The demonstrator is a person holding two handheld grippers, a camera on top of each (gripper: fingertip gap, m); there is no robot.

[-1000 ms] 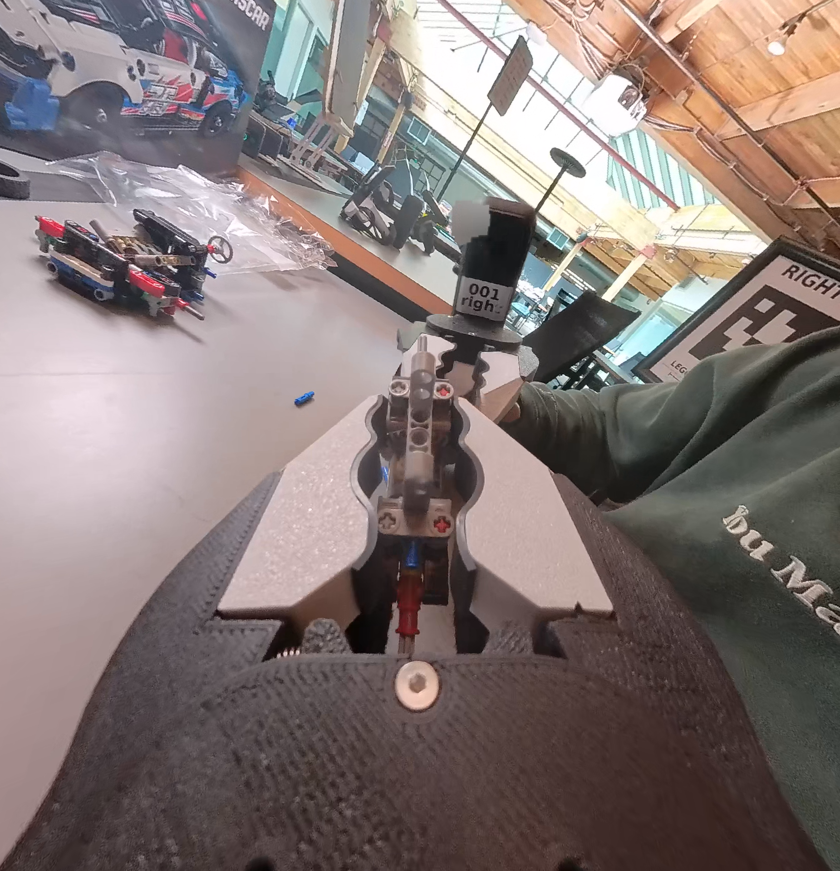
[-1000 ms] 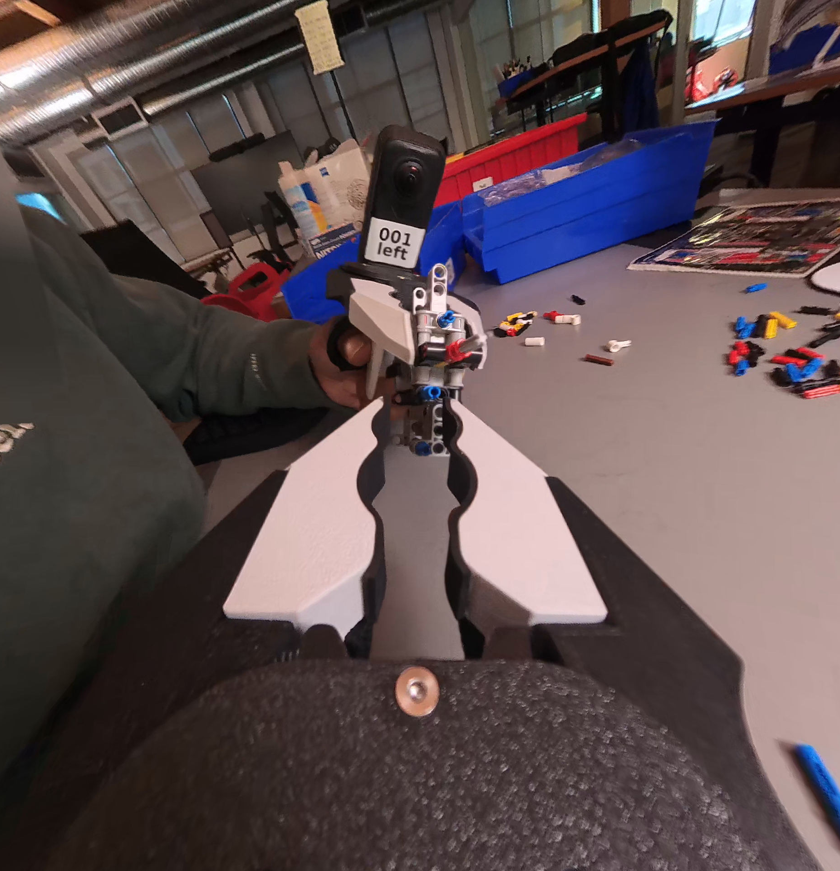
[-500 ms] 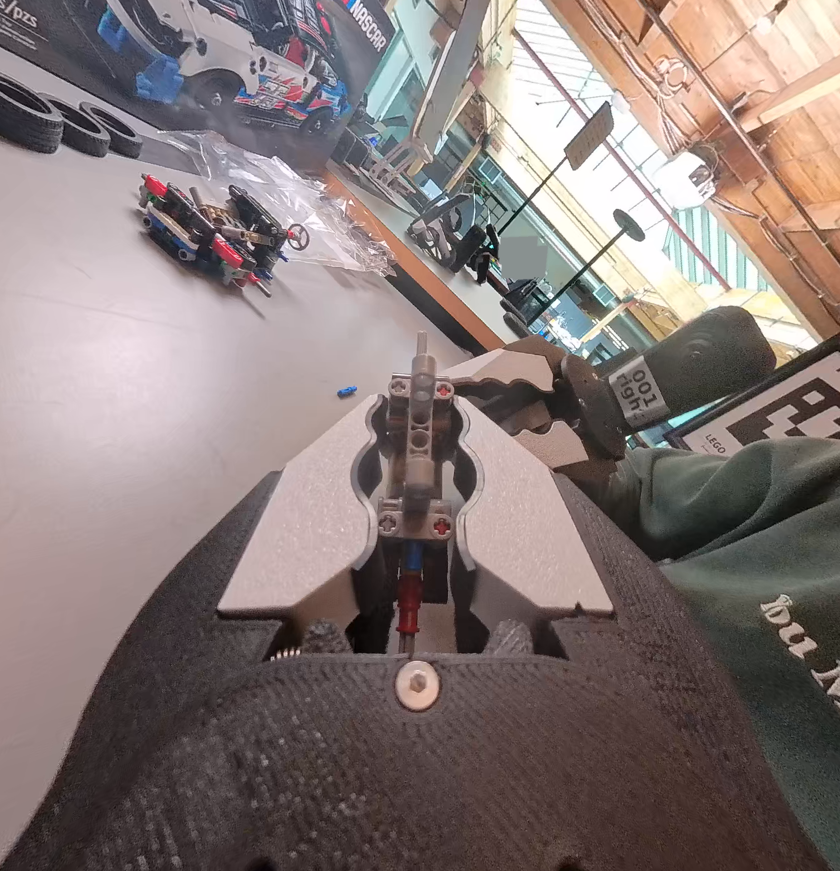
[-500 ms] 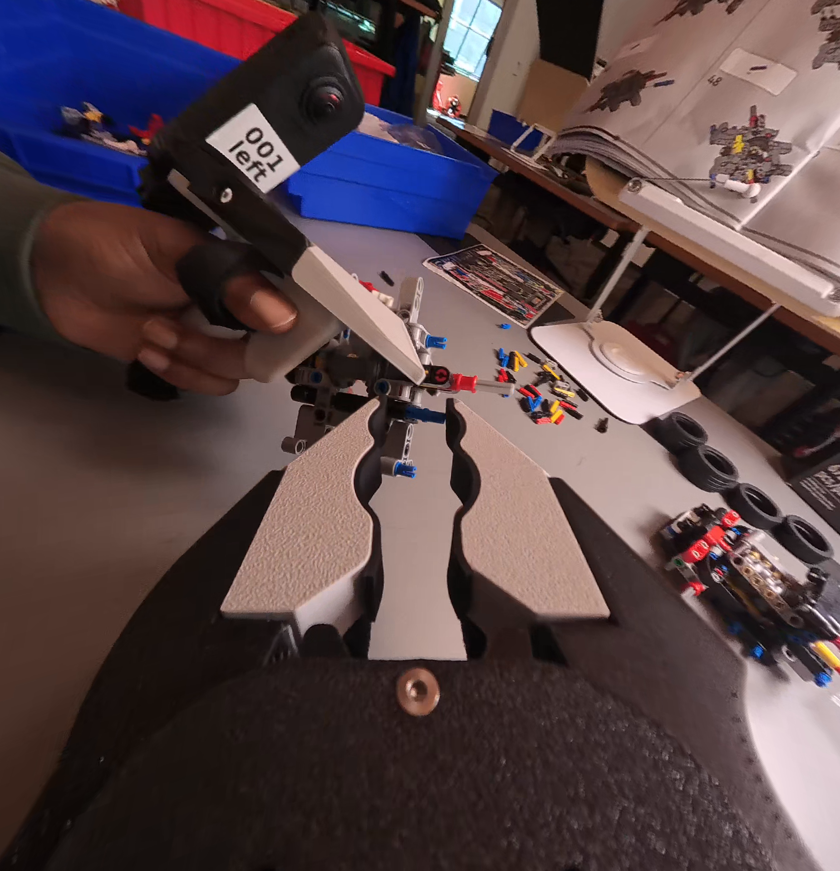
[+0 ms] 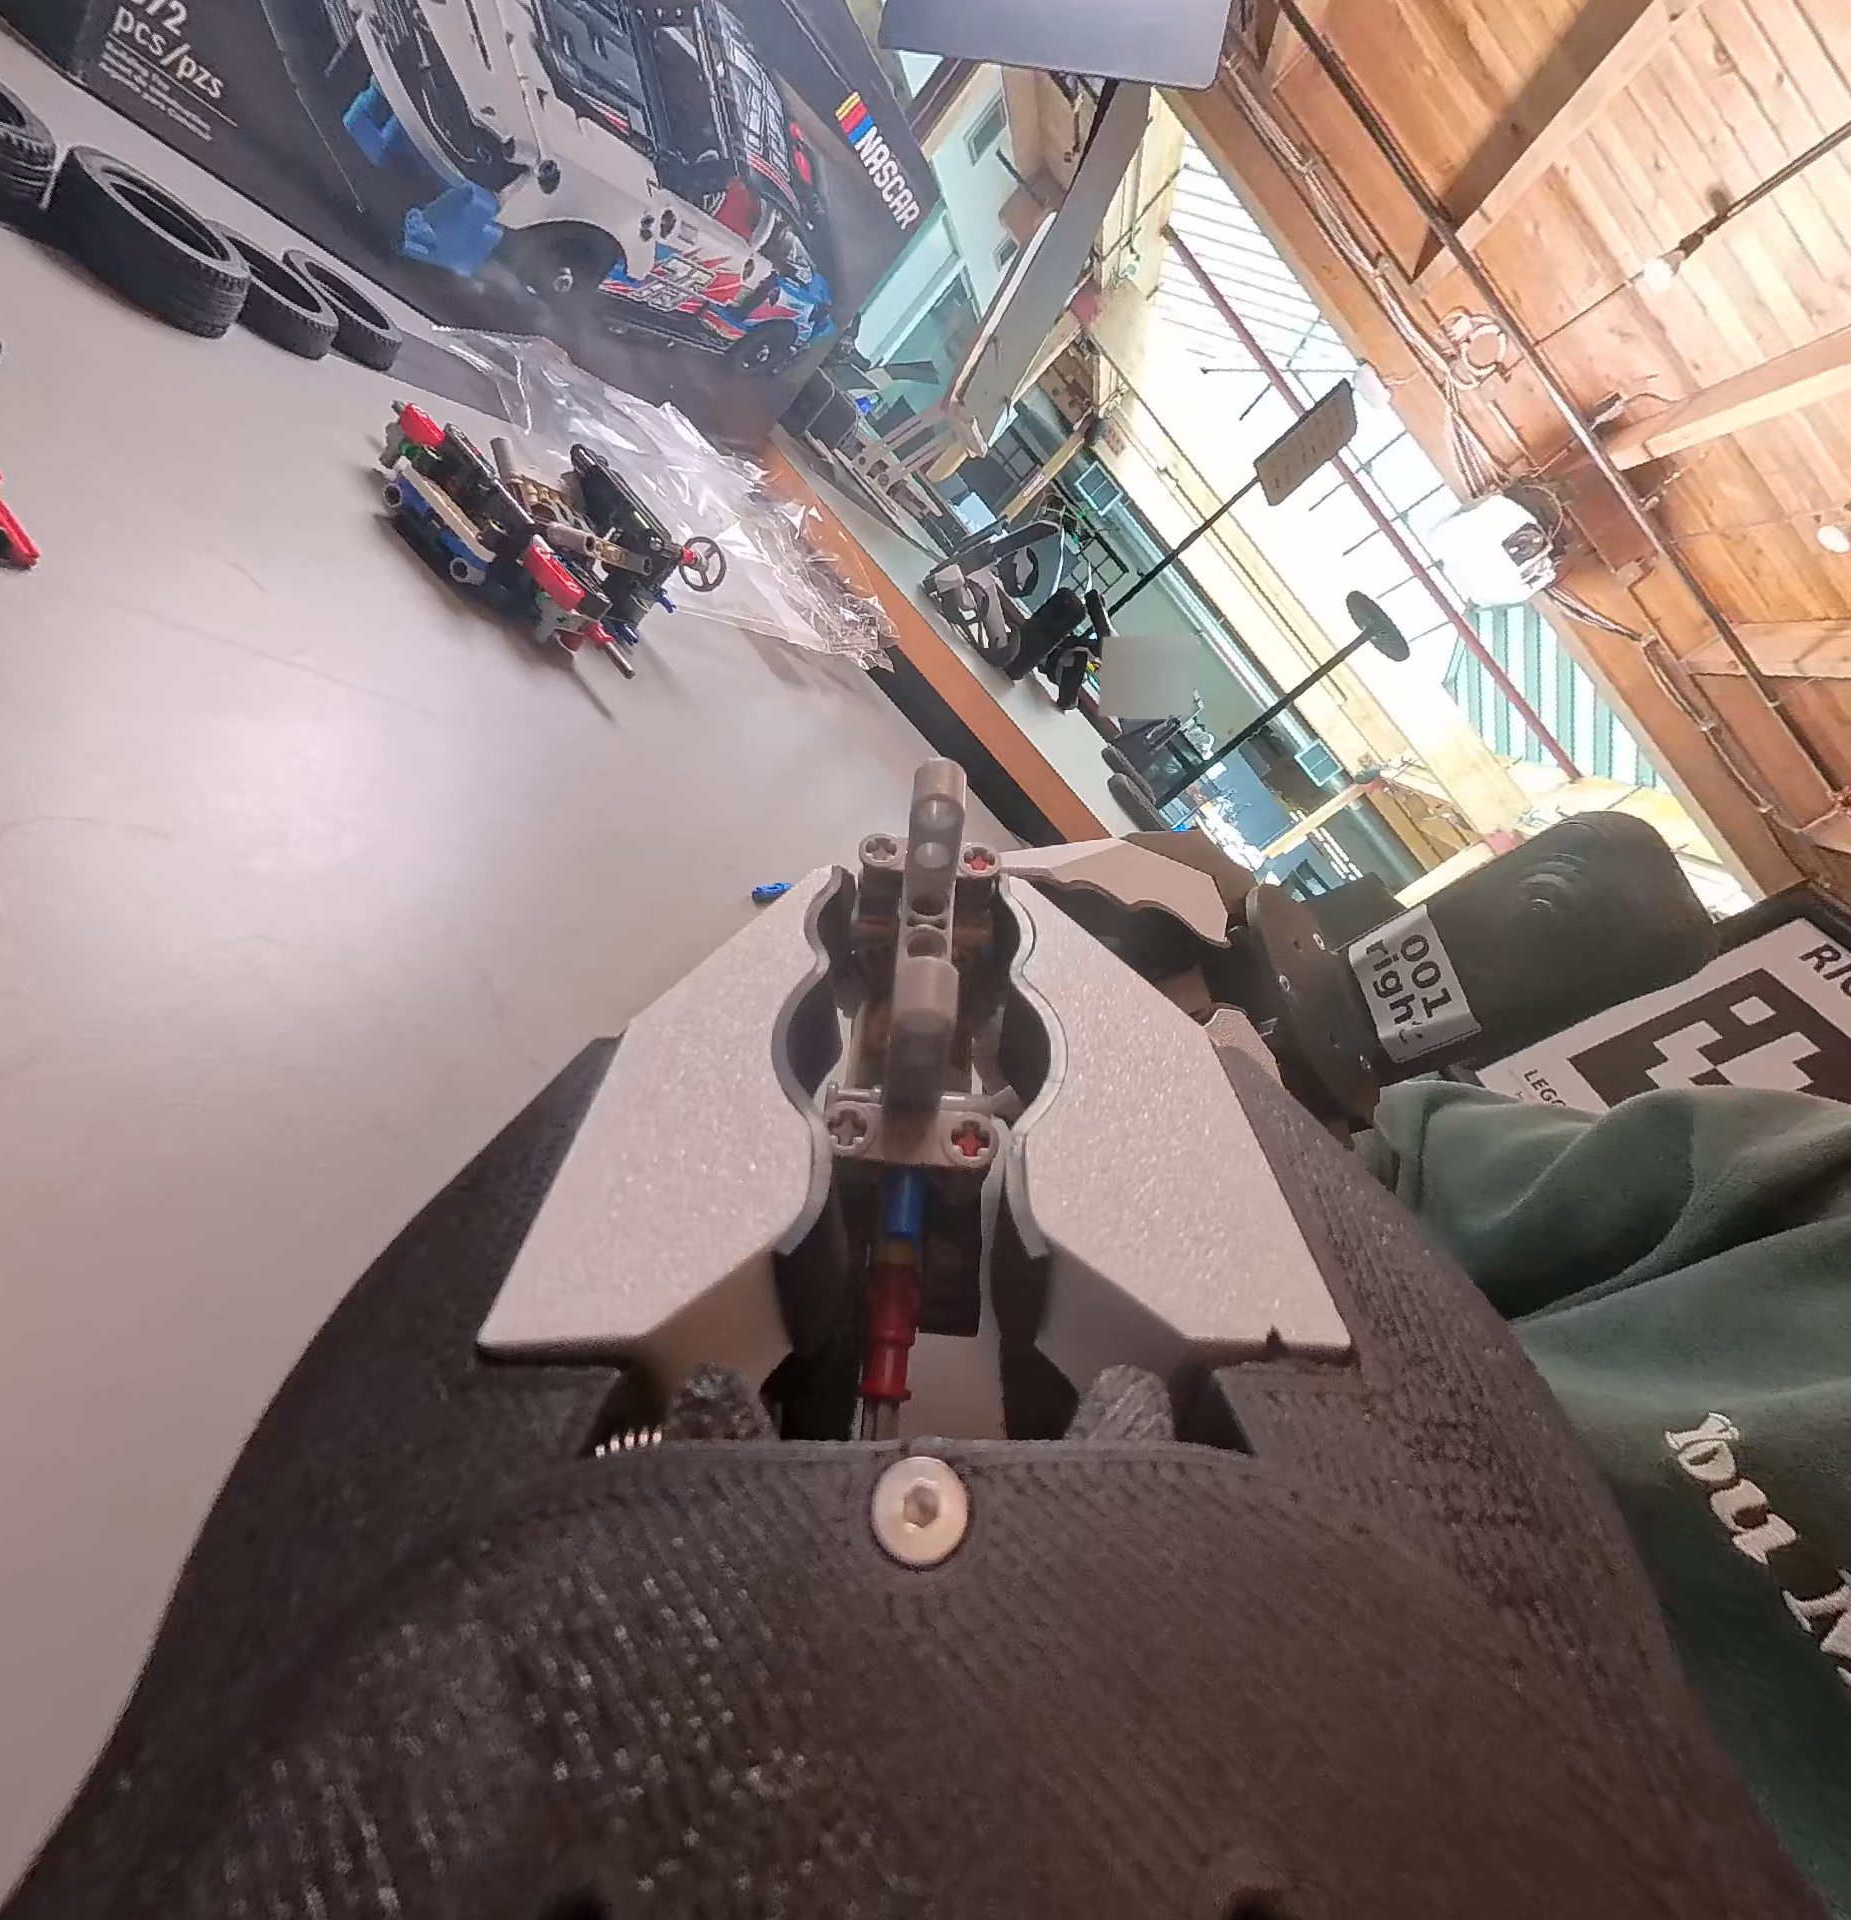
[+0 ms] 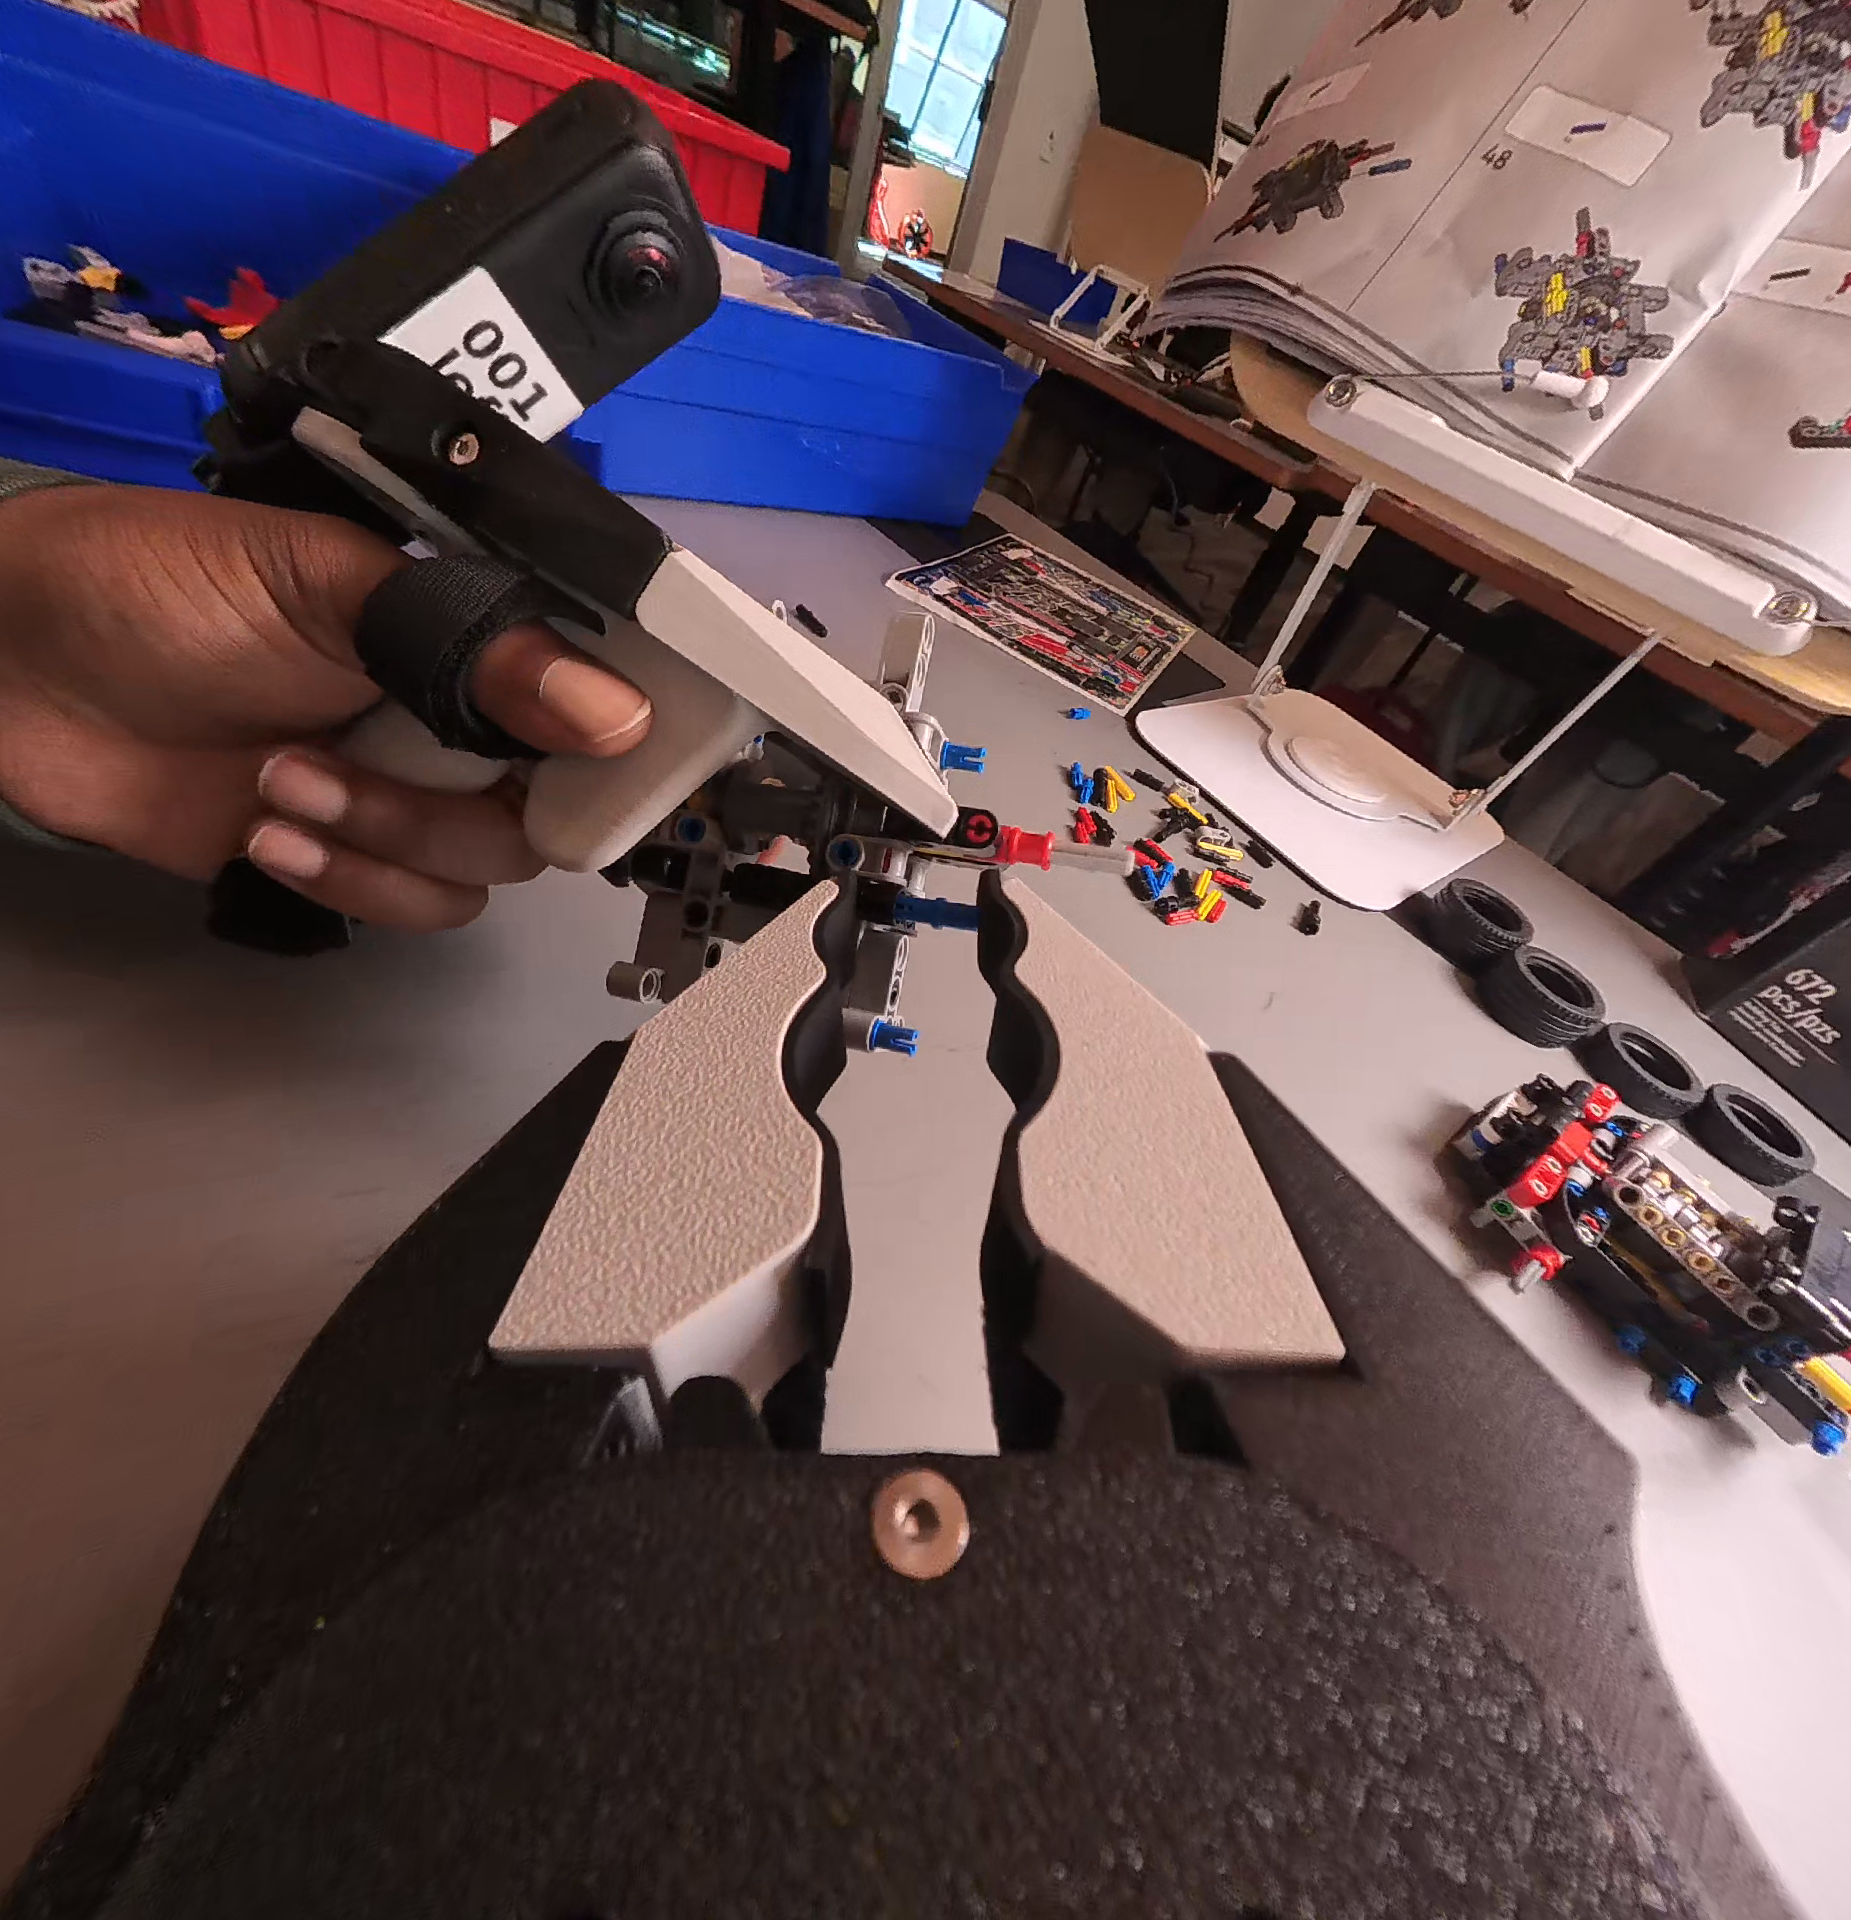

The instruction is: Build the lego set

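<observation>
Grey table (image 6: 1316, 1039) bearing a black set box (image 5: 485, 135) printed with a race car, four loose black tyres (image 6: 1544, 1003), a part-built brick chassis (image 6: 1669, 1236) and a scatter of small coloured pins (image 6: 1175, 842). Left gripper (image 5: 926, 883), carried in a hand (image 6: 277, 707): fingers clamped on a grey brick sub-assembly (image 5: 921, 997) held above the table. Right gripper (image 6: 916, 904): jaws narrow, fingertips set on either side of a blue pin (image 6: 936, 912) projecting from that sub-assembly; whether both pads press it cannot be told.
</observation>
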